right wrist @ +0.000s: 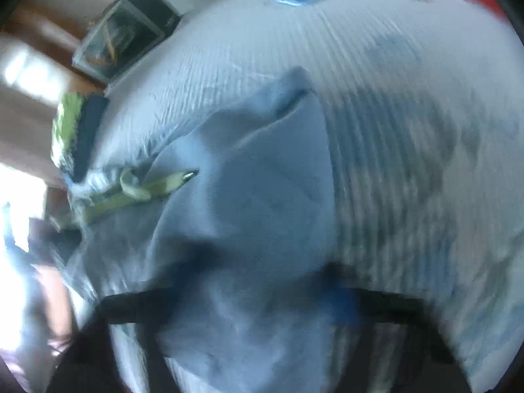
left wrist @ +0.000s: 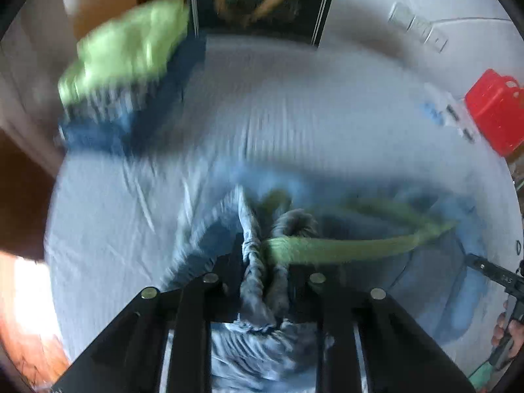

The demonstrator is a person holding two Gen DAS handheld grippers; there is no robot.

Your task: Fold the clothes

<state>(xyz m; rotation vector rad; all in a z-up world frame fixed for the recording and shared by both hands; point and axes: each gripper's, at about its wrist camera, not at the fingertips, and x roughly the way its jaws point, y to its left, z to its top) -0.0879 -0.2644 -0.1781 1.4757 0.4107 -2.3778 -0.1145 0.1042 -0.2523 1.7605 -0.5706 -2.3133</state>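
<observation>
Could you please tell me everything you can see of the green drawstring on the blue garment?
The green drawstring is a flat, woven-looking olive cord on the light blue garment. In the left wrist view it runs taut from the bunched cloth in the left gripper out to the right. In the right wrist view it is looped, its free end metal-tipped, lying on the fabric.

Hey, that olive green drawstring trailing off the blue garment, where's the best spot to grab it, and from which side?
Probably the free end with its small metal tip, not the bunched waistband that the left tongs pinch. The green drawstring lies as a flat band across the blue garment, so come down from above, fingers straddling its width. Both views are motion-blurred, so this is approximate.
</observation>
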